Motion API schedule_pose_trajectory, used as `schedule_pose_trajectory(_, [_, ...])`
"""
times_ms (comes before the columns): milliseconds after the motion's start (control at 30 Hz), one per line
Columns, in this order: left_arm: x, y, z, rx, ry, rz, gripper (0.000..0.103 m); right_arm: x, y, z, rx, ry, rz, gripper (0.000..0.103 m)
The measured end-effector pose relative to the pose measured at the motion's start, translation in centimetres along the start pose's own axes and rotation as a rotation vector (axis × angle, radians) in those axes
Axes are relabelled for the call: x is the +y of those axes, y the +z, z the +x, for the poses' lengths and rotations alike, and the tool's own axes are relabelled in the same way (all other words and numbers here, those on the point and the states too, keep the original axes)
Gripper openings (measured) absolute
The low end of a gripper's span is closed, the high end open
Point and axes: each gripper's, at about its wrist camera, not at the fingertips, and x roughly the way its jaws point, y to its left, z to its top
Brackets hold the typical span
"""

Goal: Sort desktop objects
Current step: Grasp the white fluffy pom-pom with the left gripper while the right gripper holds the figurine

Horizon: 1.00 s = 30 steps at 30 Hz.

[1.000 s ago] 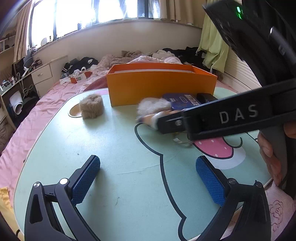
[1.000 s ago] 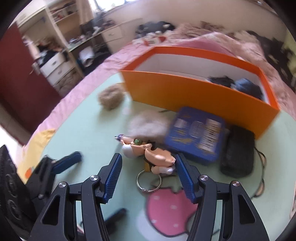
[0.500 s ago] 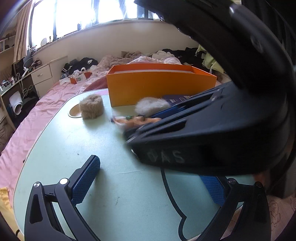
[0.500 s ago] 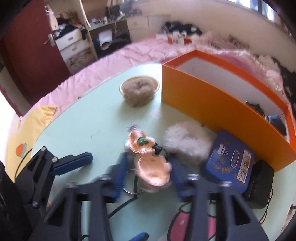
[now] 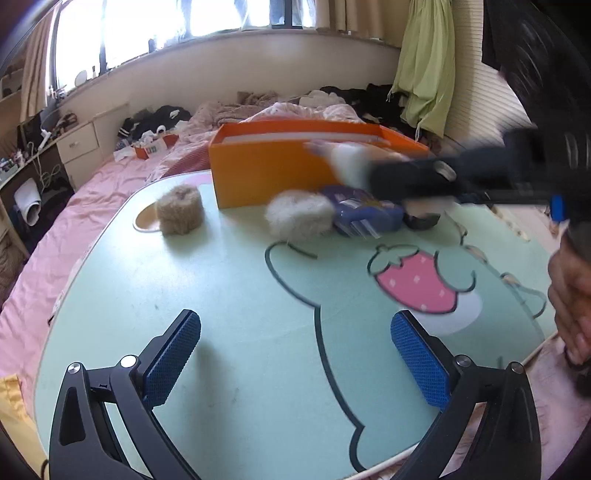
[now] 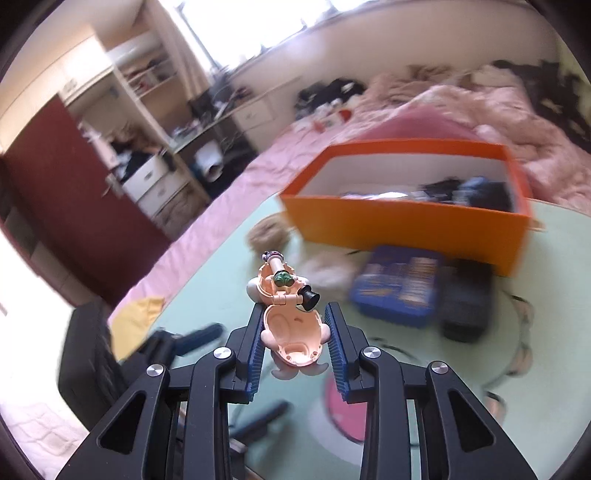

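Clamping the peach clamshell toy (image 6: 291, 328), the right tongs (image 6: 295, 332) carry it above the worktop (image 6: 221, 266), orange box (image 6: 406, 221) at one o'clock; left tongs (image 5: 295, 354) hang wide, empty.

Bright daylight through a wide window (image 5: 177, 29) above a cream sill wall. Green curtain (image 5: 424, 74) at right. Bed with pink sheet (image 5: 92, 192) and heaped clothes. White drawer unit (image 5: 79, 144), cluttered desk, open shelves (image 6: 144, 77), dark red wardrobe (image 6: 55, 177).
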Motion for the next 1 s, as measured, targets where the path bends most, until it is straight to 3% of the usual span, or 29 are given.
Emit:
schedule_pose_trajectory(133, [1.5, 3.4, -0.5, -0.031, -0.011, -0.05, 0.103, -2.3, -0.2, -2.6, -0.052, -0.039, 0.088, 0.03])
schedule_pose_trajectory(233, [2.9, 6.1, 0.9, 0.015, -0.038, -0.102, 0.093, -3.3, -0.2, -3.8, -0.086, -0.066, 0.11, 0.03])
schedule_pose_trajectory(333, [3.7, 8.4, 3.4, 0.061, -0.096, -0.146, 0.09, -4.0, -0.2, -4.5, -0.101, -0.061, 0.127, 0.03])
schedule_pose_trajectory(467, [3.6, 9.1, 7.5, 0.175, -0.098, -0.184, 0.068, -4.1, -0.4, -4.7, -0.101, -0.05, 0.134, 0.03])
schedule_pose_trajectory(533, [3.7, 8.6, 8.9, 0.219, -0.097, -0.204, 0.062, -4.3, -0.3, -4.6, -0.098, -0.05, 0.13, 0.03])
schedule_pose_trajectory(600, [3.8, 8.0, 8.7, 0.204, -0.133, -0.239, 0.056, -4.4, -0.6, -4.6, -0.095, -0.051, 0.129, 0.03])
schedule_pose_trajectory(667, [3.7, 7.7, 8.2, 0.19, -0.138, -0.23, 0.04, -4.5, -0.7, -4.4, -0.092, -0.052, 0.132, 0.03])
schedule_pose_trajectory(867, [4.5, 7.0, 7.5, 0.173, -0.16, -0.253, 0.038, -4.4, -0.7, -4.3, -0.089, -0.054, 0.131, 0.03])
schedule_pose_trajectory(900, [4.7, 7.0, 7.5, 0.176, -0.163, -0.267, 0.04, -4.4, -0.6, -4.2, -0.087, -0.056, 0.131, 0.03])
schedule_pose_trajectory(933, [4.9, 6.8, 7.6, 0.186, -0.158, -0.277, 0.055, -4.5, -0.6, -4.1, -0.085, -0.057, 0.132, 0.03])
schedule_pose_trajectory(1000, [4.4, 6.8, 7.6, 0.185, -0.136, -0.245, 0.058, -4.5, -0.6, -3.9, -0.08, -0.057, 0.135, 0.03])
